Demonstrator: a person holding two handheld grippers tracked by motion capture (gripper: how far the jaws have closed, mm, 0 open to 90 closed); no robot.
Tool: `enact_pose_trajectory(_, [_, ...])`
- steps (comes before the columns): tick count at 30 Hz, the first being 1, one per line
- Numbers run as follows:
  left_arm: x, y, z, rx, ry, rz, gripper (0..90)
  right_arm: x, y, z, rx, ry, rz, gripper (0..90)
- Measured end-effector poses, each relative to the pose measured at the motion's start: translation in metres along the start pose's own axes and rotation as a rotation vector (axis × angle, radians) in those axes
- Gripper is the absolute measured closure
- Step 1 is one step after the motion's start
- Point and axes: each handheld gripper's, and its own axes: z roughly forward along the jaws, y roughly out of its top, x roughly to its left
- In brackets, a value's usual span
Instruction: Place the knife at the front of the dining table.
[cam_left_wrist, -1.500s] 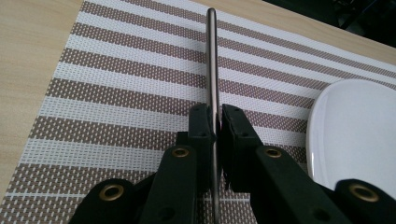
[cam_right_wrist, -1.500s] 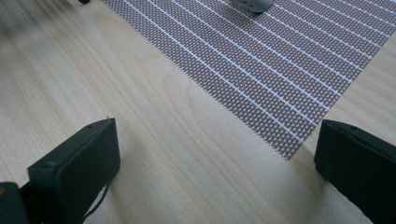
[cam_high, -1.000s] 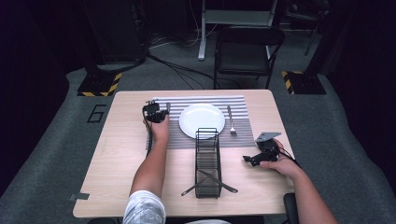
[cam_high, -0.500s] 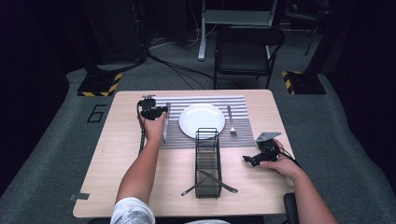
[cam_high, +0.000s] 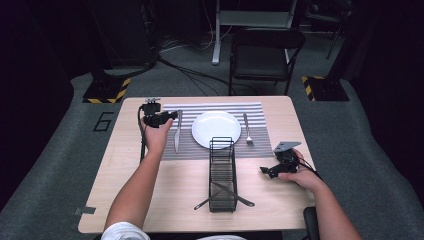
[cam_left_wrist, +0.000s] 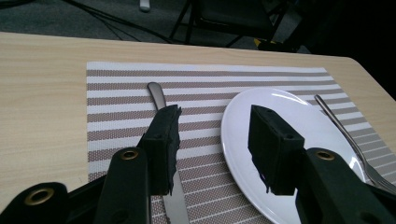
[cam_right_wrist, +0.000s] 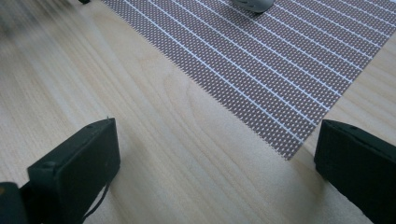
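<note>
A striped placemat (cam_high: 220, 107) carries a white plate (cam_high: 216, 129), with a knife (cam_high: 176, 132) to its left and a fork (cam_high: 247, 129) to its right. My left gripper (cam_high: 172, 116) hovers above the mat's left part. Its jaws have just been opening and hold nothing. In the left gripper view the left gripper (cam_left_wrist: 215, 116) frames the knife (cam_left_wrist: 159, 95) and the plate (cam_left_wrist: 280, 116) below. My right gripper (cam_high: 263, 170) rests open near the table's front right. In the right gripper view the right gripper (cam_right_wrist: 219, 140) straddles bare wood beside the placemat (cam_right_wrist: 261, 60) corner.
A black wire rack (cam_high: 222, 172) stands in front of the plate, between my two arms. Two utensils (cam_high: 240, 200) lie crossed at its near end. A dark chair (cam_high: 267, 50) stands beyond the table's far edge.
My left gripper has lifted off the mat and its jaws have widened. The knife stays flat left of the plate. The right hand has kept still.
</note>
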Motion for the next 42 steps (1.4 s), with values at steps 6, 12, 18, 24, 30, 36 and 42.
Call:
enact_pose_trajectory(6, [-0.005, 0.001, -0.015, -0.004, -0.023, 0.039, 51.9, 0.000, 0.000, 0.000, 0.001, 0.000, -0.001, 0.0])
enact_pose_trajectory(12, [-0.011, -0.002, -0.030, 0.000, -0.041, 0.090, 50.8, 0.000, 0.000, 0.000, 0.001, 0.000, -0.001, 0.0])
enact_pose_trajectory(18, [-0.017, -0.008, -0.041, 0.011, -0.049, 0.153, 50.0, 0.000, 0.000, 0.000, 0.001, 0.000, -0.001, 0.0])
enact_pose_trajectory(24, [-0.022, -0.014, -0.052, 0.013, -0.074, 0.196, 49.7, 0.000, 0.000, 0.000, 0.001, 0.000, -0.001, 0.0])
enact_pose_trajectory(30, [-0.022, -0.024, -0.062, 0.023, -0.096, 0.233, 48.6, 0.000, 0.000, 0.000, 0.001, 0.000, -0.001, 0.0])
enact_pose_trajectory(36, [-0.014, -0.038, -0.067, 0.031, -0.076, 0.230, 47.0, 0.000, 0.000, 0.000, 0.001, 0.000, -0.001, 0.0])
enact_pose_trajectory(42, [0.002, -0.056, -0.067, 0.047, -0.043, 0.228, 44.8, 0.000, 0.000, 0.000, 0.002, -0.002, 0.000, 0.0])
